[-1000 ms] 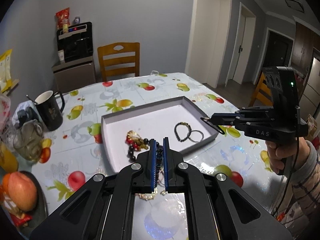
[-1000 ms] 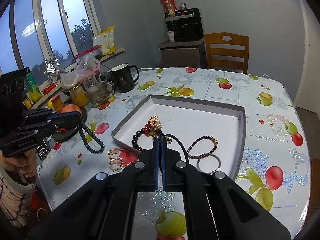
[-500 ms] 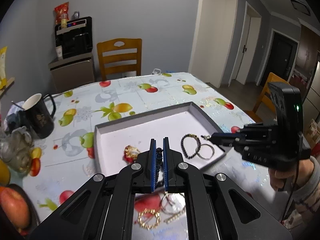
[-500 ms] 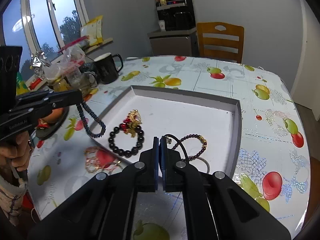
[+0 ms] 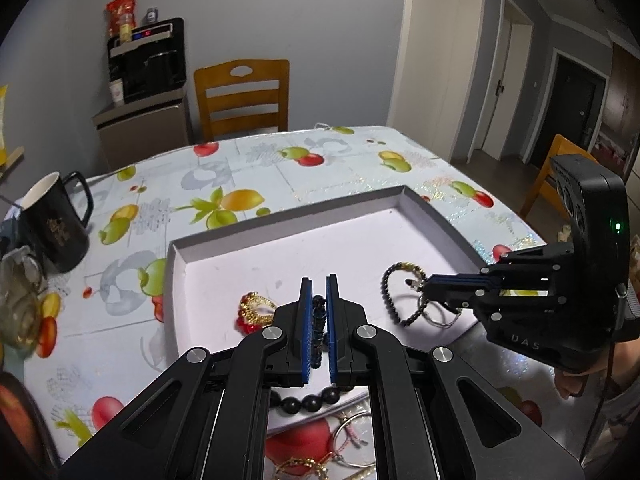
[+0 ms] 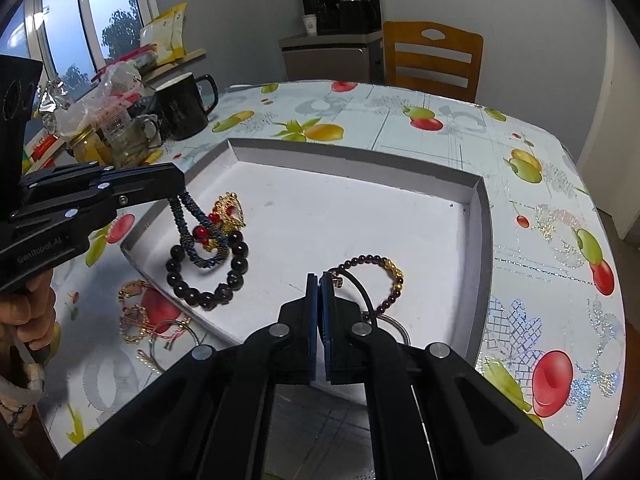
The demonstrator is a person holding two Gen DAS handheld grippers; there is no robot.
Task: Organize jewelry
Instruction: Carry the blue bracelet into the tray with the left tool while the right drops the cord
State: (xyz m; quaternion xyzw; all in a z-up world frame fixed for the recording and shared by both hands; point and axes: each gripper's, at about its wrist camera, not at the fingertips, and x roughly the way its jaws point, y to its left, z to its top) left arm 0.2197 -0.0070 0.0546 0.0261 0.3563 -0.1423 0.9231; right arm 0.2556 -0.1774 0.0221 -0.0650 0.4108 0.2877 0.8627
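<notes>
A shallow grey tray [image 6: 482, 240] with a white floor lies on the table. My left gripper [image 5: 319, 294] is shut on a dark blue beaded bracelet [image 6: 191, 236], which hangs over the tray's near left corner, above a large black bead bracelet [image 6: 208, 276] and a gold and red charm [image 6: 226, 212]. My right gripper [image 6: 320, 280] is shut on a thin black cord [image 6: 360, 292] over the tray's near edge, beside a purple bead bracelet [image 6: 384, 280] and a silver ring [image 5: 434, 314]. Gold chains and thin bangles [image 6: 140, 316] lie on the table outside the tray.
A black mug [image 6: 184, 106], glass jars and bags [image 6: 112, 128] crowd the table's far left edge. A wooden chair [image 6: 432, 60] stands behind the table. An apple on a dark plate [image 5: 12, 408] sits at the near left.
My left gripper has carried the blue bracelet from over the table to over the tray's left corner. My right gripper has moved forward a little over the tray's near edge, still shut on the cord.
</notes>
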